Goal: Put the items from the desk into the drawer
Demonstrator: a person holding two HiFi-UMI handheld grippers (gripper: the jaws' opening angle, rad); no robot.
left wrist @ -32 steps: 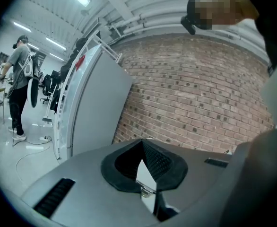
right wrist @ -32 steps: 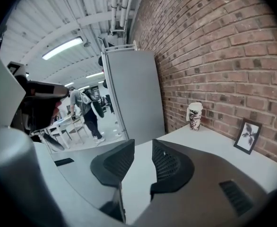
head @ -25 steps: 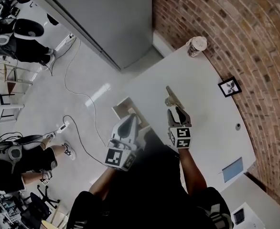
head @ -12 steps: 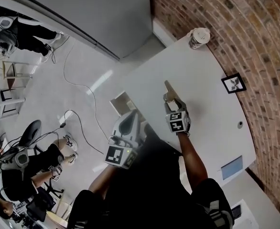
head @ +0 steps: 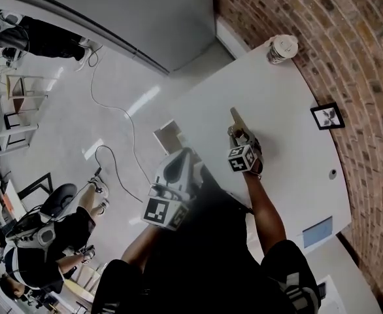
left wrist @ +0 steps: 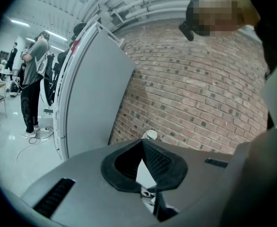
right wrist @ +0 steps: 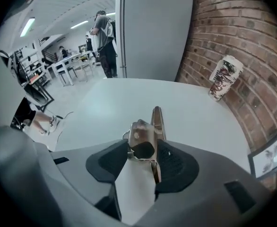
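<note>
Now, item position? — Recorder

Metal clip (right wrist: pixel 141 132) flat on the white desk (head: pixel 289 110), well apart from the paper cup (head: pixel 282 48) by the brick wall. Thin end points away from the person. — Spotter

Grippers? — Recorder

Right gripper (right wrist: pixel 144 149) pitched down over the clip, jaws just been opening. The clip's thick hinged end sits between the pads, which flank it without clamping, as far as I can read. Left gripper (left wrist: pixel 142 148) hangs off the desk's near edge, tips pinched together, nothing in them. What looks like the open drawer (head: pixel 167 136) shows just past it, below the desk edge. — Spotter

Handling? — Recorder

My judgement: bare metal, so stiff, probably light, not fragile, and slick. Low profile on a smooth top, so likely to skate or pivot if one pad arrives first. Take it across the thick hinged body, not the tapering blade, which would slide out of the pads. Tips want to be right down at the desk surface before closing. If it is sprung, a squeeze might open it; cannot tell from here. — Spotter

Step? — Recorder

Pick not yet made; carry to the drawer remains. — Spotter
</note>
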